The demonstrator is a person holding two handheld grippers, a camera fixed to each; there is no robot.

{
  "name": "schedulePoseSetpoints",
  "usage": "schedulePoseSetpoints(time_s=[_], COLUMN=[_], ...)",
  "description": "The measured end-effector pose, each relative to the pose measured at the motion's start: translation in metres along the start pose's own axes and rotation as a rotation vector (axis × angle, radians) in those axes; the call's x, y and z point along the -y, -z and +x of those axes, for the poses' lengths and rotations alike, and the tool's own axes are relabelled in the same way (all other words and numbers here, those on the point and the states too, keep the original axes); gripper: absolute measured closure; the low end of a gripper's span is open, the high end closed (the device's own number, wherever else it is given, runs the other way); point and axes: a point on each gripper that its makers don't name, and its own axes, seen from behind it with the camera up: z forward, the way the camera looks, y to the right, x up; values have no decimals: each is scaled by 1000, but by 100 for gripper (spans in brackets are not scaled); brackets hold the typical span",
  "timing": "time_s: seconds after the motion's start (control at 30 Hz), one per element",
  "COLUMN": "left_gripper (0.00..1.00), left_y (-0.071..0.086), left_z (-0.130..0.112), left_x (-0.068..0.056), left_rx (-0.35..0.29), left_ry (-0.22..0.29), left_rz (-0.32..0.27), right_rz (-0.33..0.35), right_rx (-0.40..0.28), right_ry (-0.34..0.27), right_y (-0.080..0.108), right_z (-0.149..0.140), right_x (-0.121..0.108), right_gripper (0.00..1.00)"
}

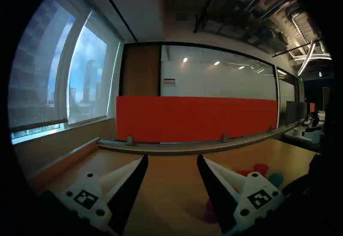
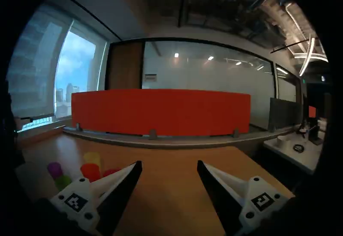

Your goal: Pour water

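1. Small coloured cups stand close together on the wooden bench. In the right gripper view, a yellow cup, an orange cup, a purple cup and a green cup sit at lower left.
2. In the left gripper view, a pink cup and a teal cup sit at lower right.
3. The right gripper has its jaws apart and holds nothing.
4. The left gripper also has its jaws apart and holds nothing.
5. An orange partition runs along the bench's far edge, and a window showing city towers lies to the left.

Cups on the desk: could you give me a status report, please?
Left gripper open, empty. Right gripper open, empty. Cups clustered on desk, ungrasped. No obstruction seen.
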Motion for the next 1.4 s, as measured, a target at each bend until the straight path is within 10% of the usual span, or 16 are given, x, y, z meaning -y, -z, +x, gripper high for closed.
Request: schedulePoseSetpoints(time_s=[0.3, 0.8, 1.4], left_gripper=[16, 16, 16], left_y=[-2, -5, 11], left_z=[45, 54, 61], left_x=[-10, -30, -102], left_rx=[7, 61, 95], left_ry=[-20, -13, 42], left_rz=[-25, -150, -480], right_rz=[52, 153, 573], right_rx=[-5, 14, -1], right_ry=[-3, 0, 18], right_y=[-10, -11, 28], right_z=[44, 60, 83], right_x=[10, 23, 112], right_gripper=[0, 0, 0])
